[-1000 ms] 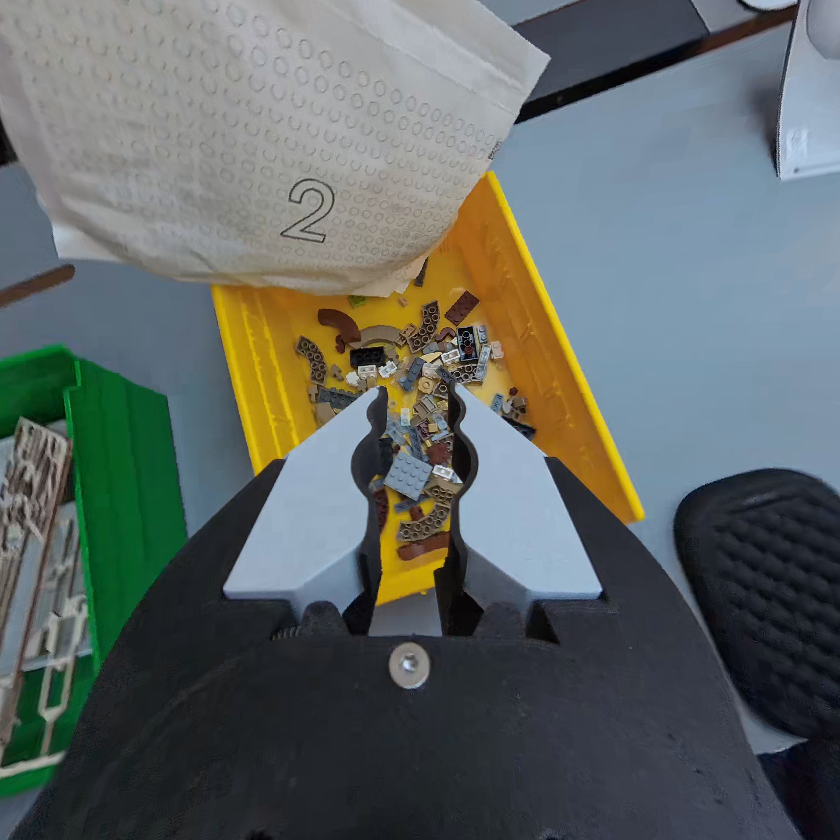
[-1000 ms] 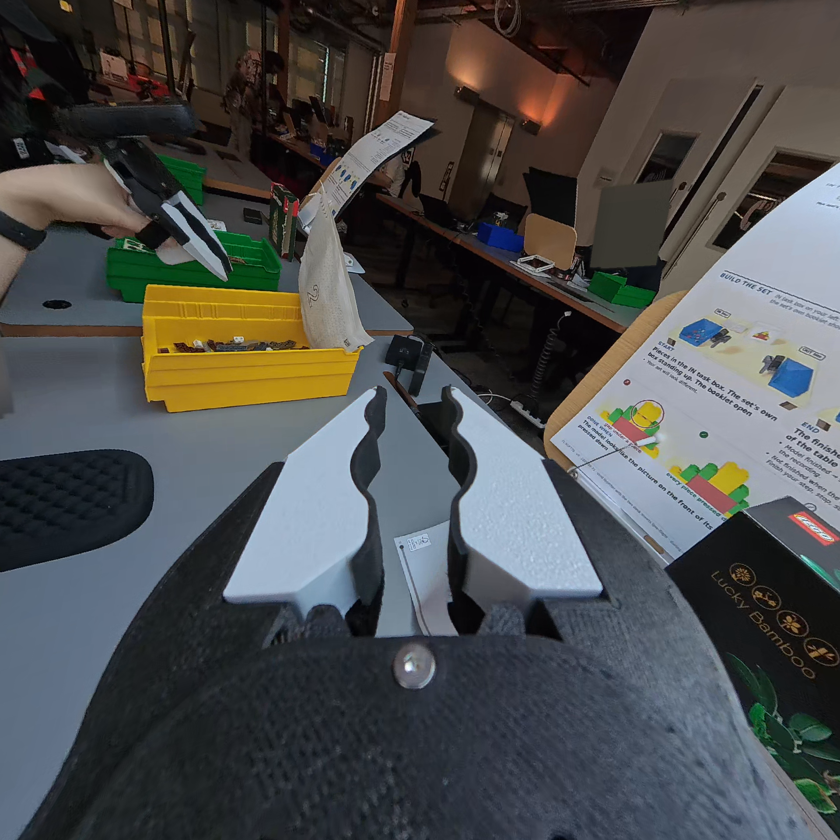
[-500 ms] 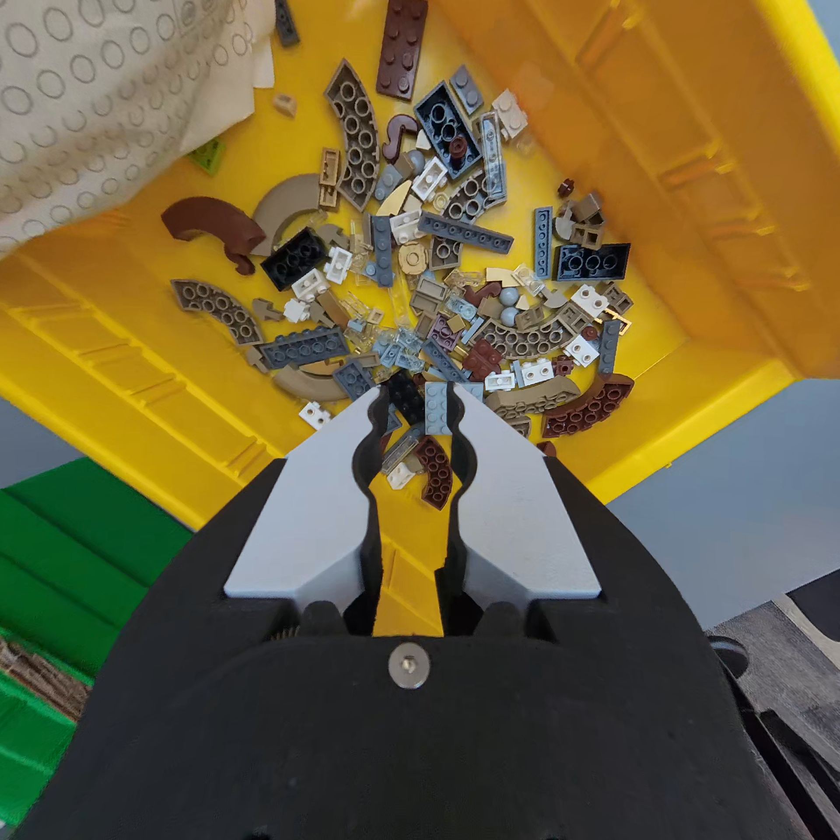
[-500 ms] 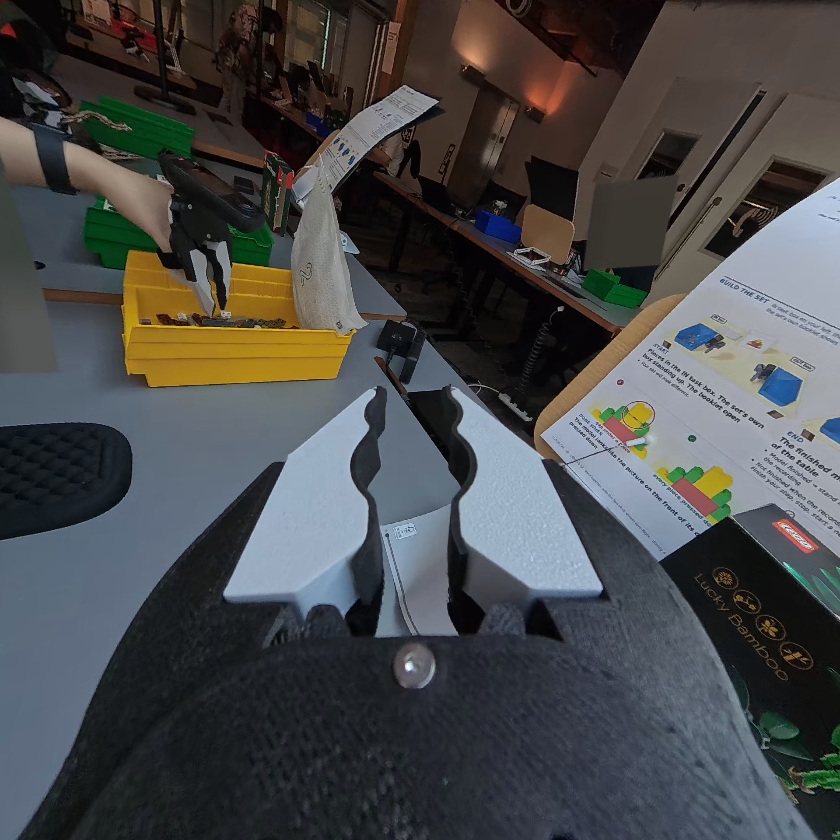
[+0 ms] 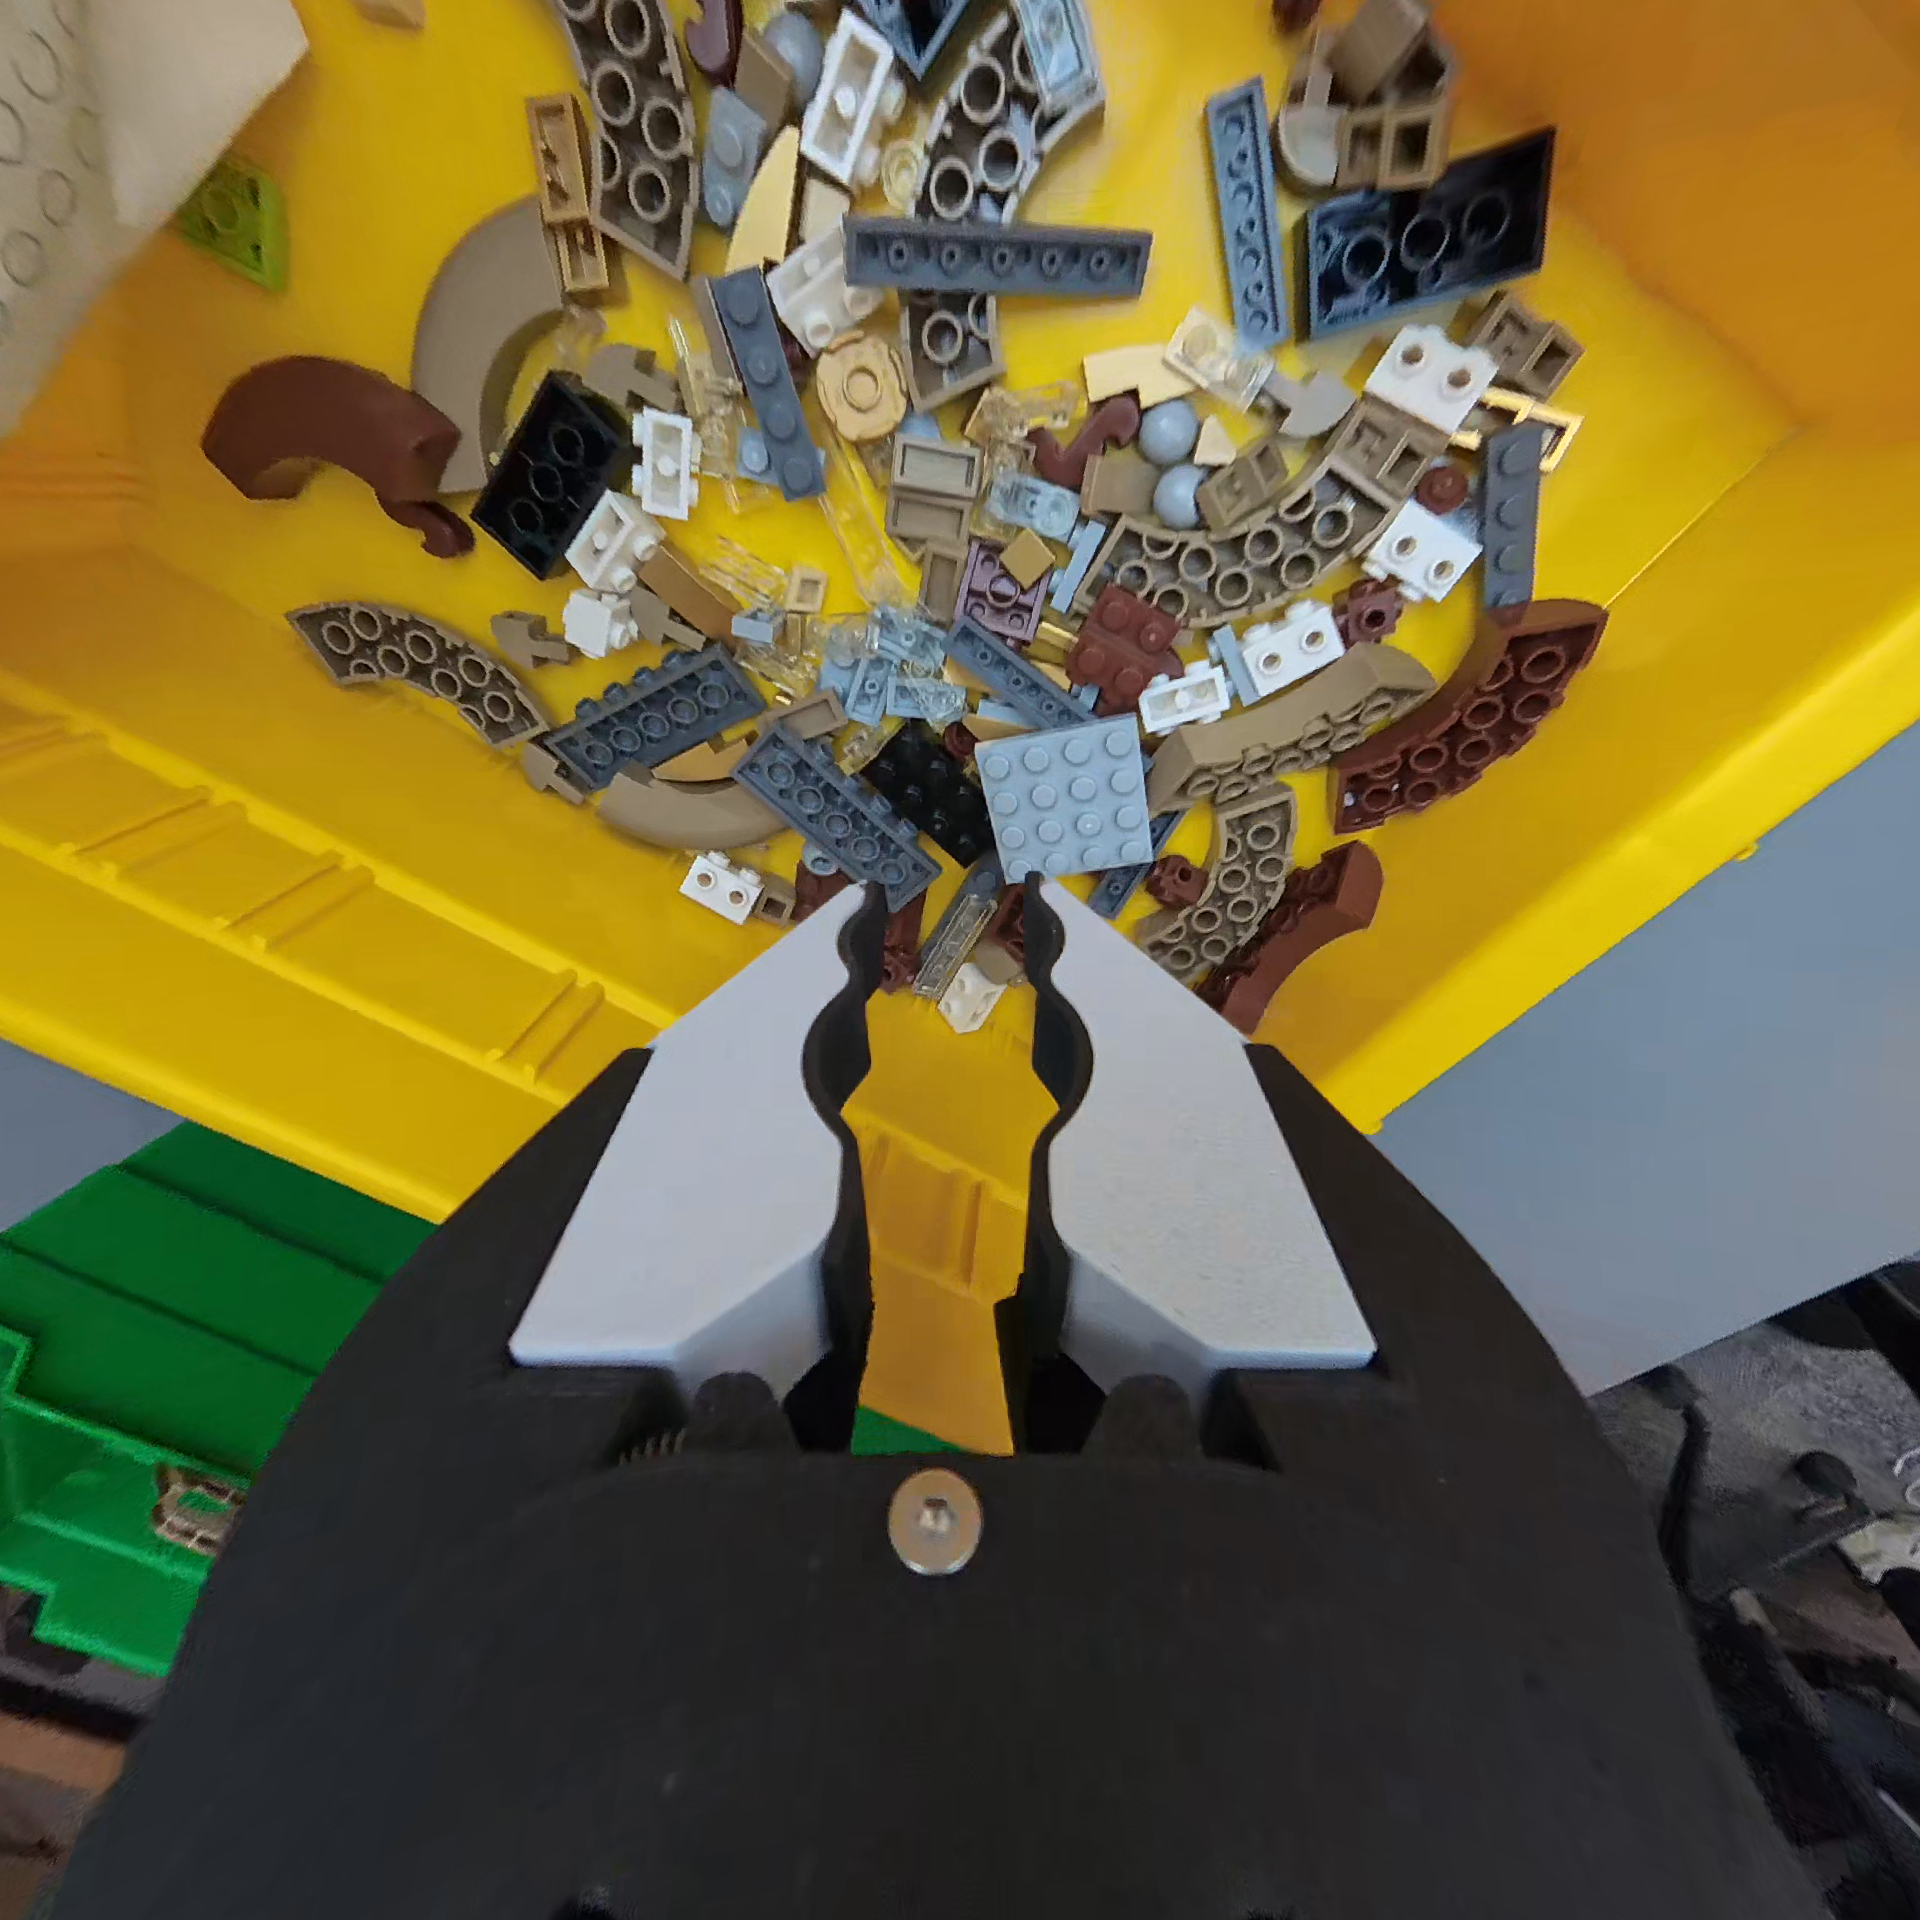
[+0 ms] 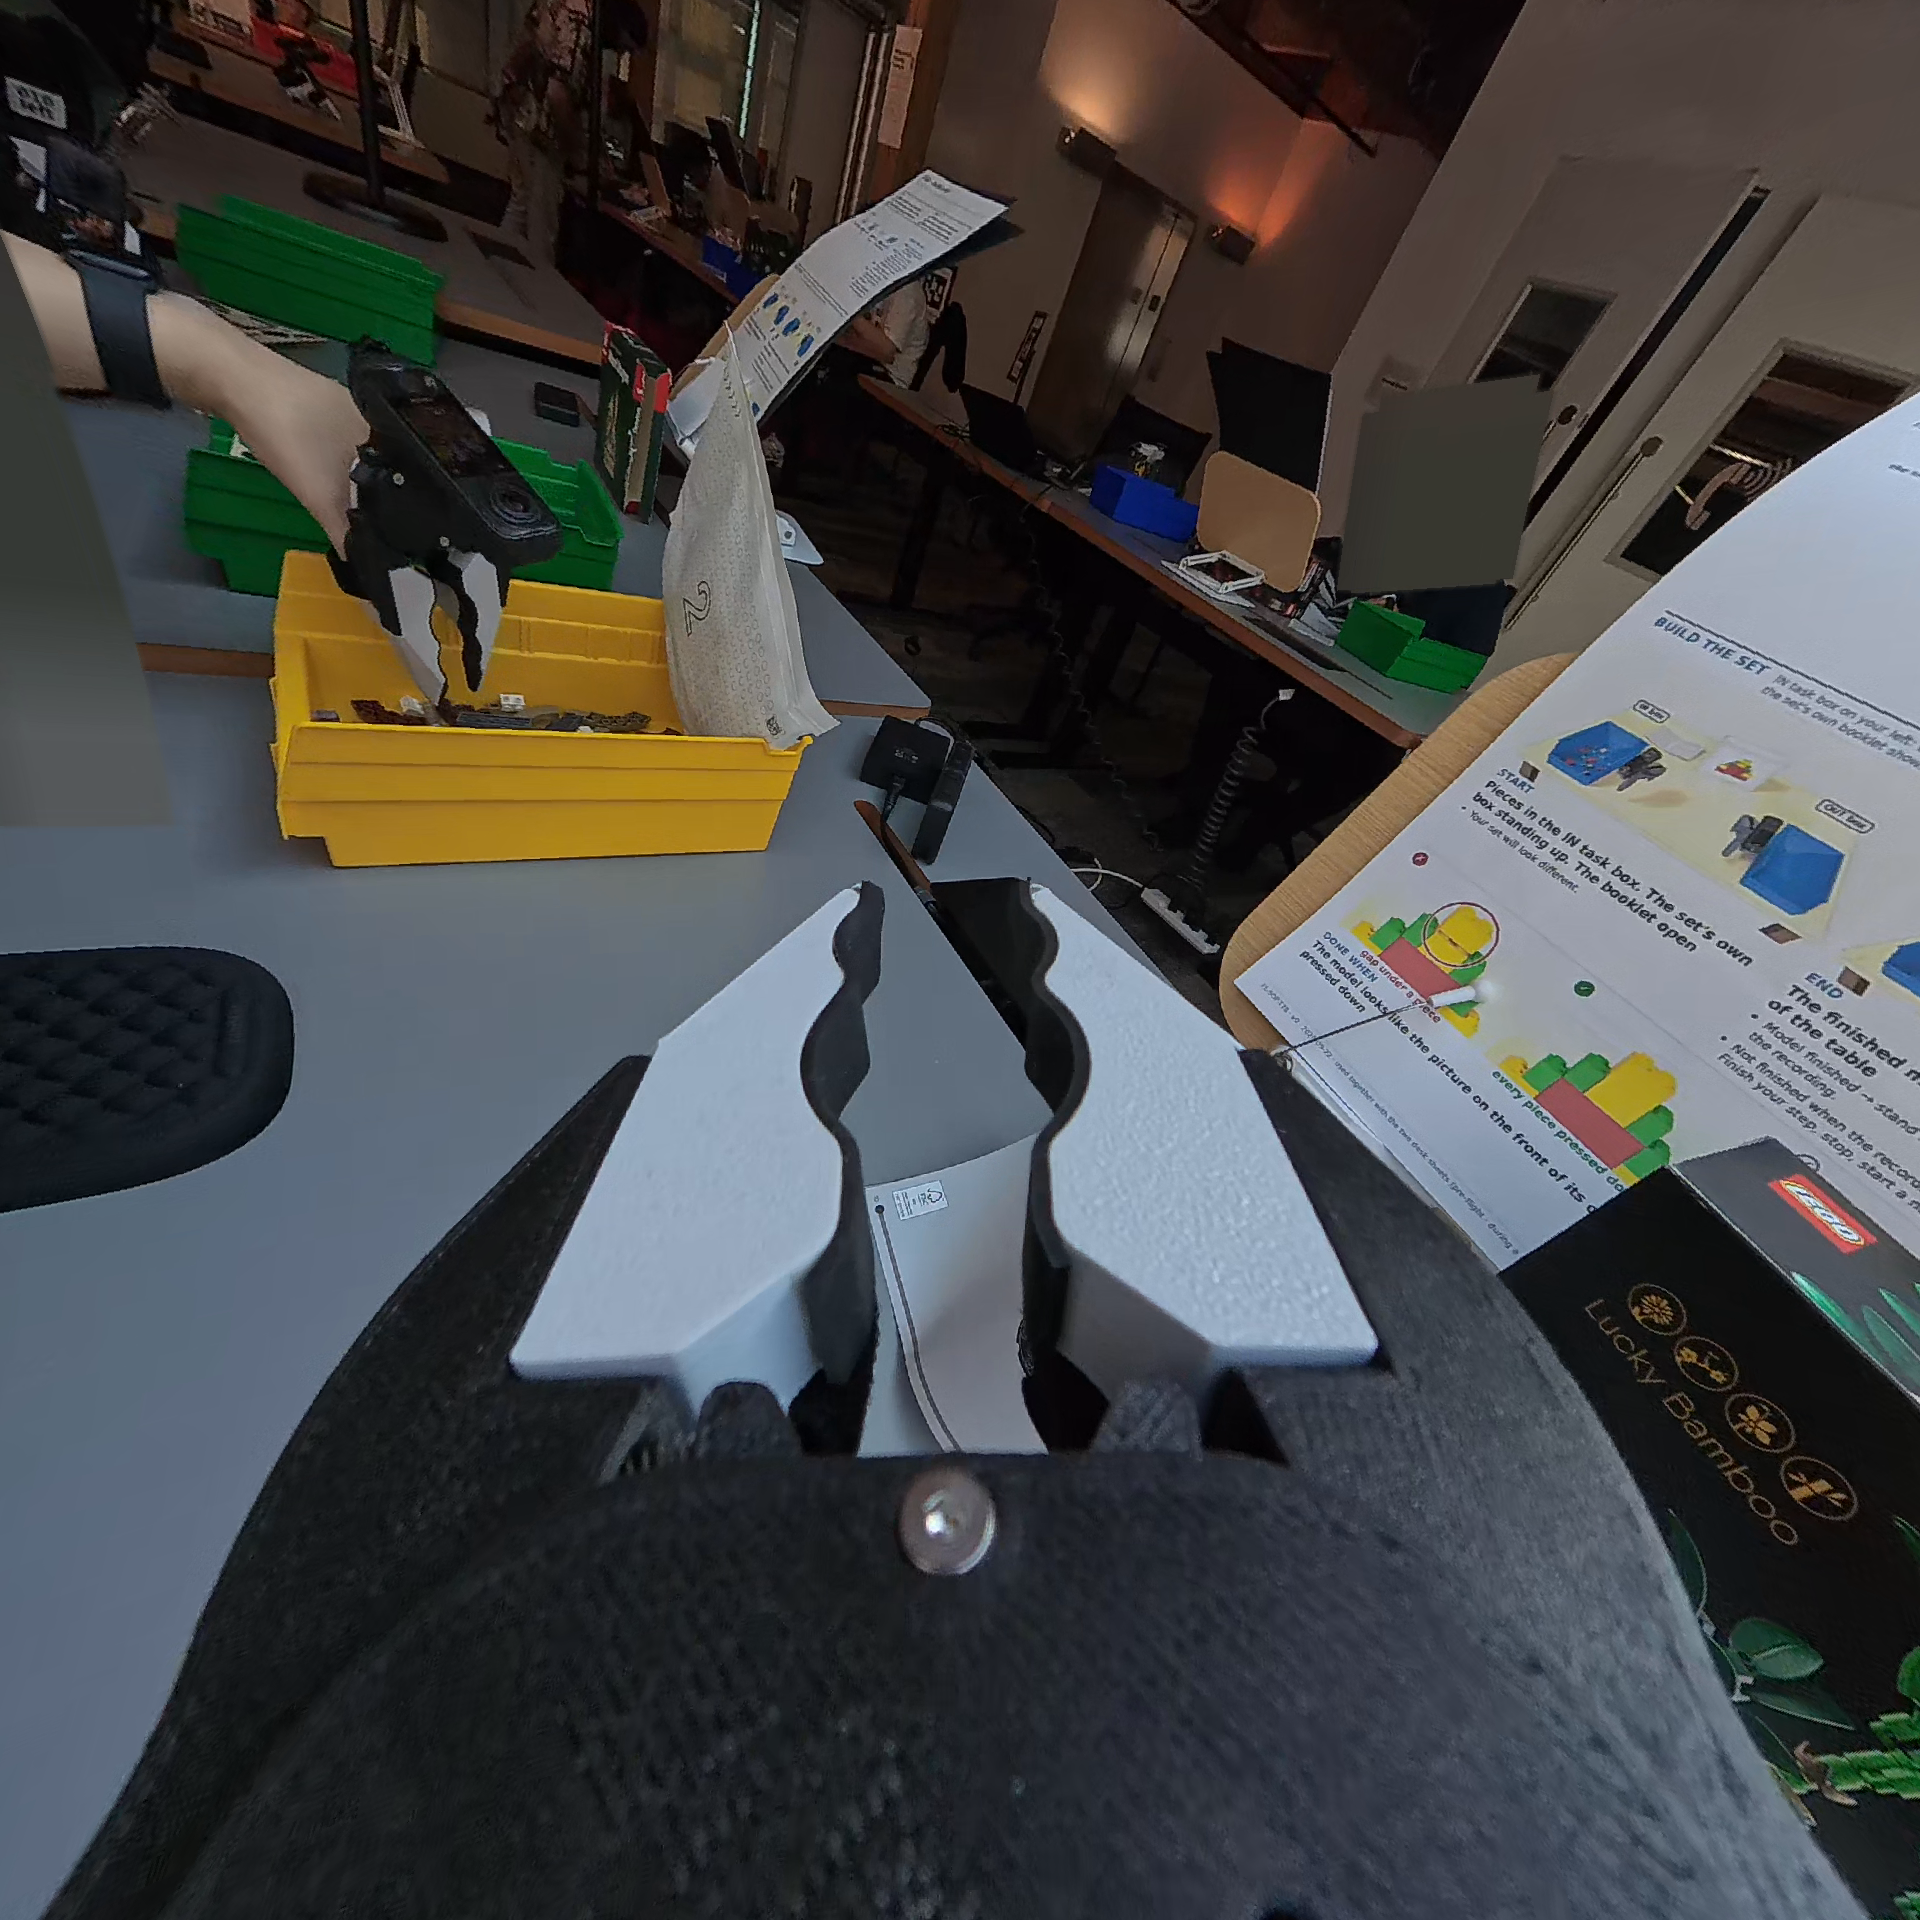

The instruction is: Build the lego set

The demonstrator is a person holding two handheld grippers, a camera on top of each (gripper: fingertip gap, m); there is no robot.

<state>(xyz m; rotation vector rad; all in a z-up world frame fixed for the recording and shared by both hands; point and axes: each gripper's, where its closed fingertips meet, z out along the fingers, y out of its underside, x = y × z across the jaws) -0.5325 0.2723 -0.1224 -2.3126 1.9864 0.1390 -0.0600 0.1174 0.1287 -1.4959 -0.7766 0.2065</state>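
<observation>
Much of the pile in your yellow plastic bin (image 5: 312,935) is hard to sort out: small clear and tan bits overlap in the middle, and the top of the heap is cut off by the edge of the left wrist view. The white paper parts bag (image 5: 94,156) shows only as a corner there; from the right wrist view you see it standing upright against the bin's far end wall (image 6: 727,582).

The bin holds the loose lego pieces (image 5: 935,499): curved tan plates, dark grey strips, black bricks, white studded bits and reddish-brown arches. A light grey square studded plate (image 5: 1065,795) lies just beyond your left gripper (image 5: 945,894), whose fingers stand apart and hold nothing, their tips low over the near edge of the pile. Whether they touch any piece, you cannot tell.

Beside the yellow bin sits a green plastic bin (image 5: 156,1351); its contents are too blurred to name.

Your right gripper (image 6: 951,896) is well apart from the yellow bin, above the grey surface (image 6: 468,987), fingers parted and empty. A black product box (image 6: 1714,1455) with leaf artwork is cut off at the frame edge, just beside a printed instruction sheet (image 6: 1662,883).
</observation>
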